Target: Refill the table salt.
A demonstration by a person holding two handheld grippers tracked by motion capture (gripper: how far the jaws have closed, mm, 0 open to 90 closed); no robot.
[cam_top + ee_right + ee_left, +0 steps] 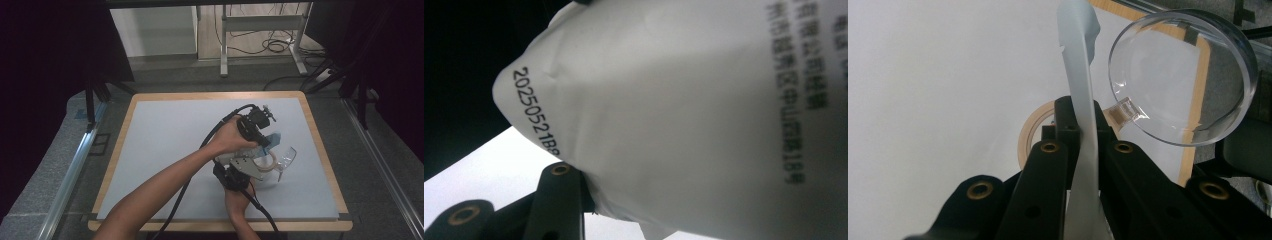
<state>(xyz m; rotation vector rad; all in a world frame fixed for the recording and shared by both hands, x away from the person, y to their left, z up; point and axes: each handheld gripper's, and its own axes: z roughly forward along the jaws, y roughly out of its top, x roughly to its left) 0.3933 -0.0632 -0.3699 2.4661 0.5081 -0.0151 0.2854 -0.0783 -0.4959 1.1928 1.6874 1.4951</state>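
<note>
Left forearm (165, 190): enters from the bottom left edge in the high view, bare, angled up and right across the table.
Left hand (227, 137): wrapped around the body of its gripper, knuckles uppermost.
Left black two-jaw gripper (1083, 150): jaws pressed together on a thin pale sheet that stands edge-on between them.
Right hand (235, 202): comes in from the bottom edge, below the left hand, gripping from underneath.
Right black two-jaw gripper (232, 175): partly open, a white printed pouch bulging against one visible jaw; grip not confirmed.
Spacing: both grippers close together, left above right in the high view.
</note>
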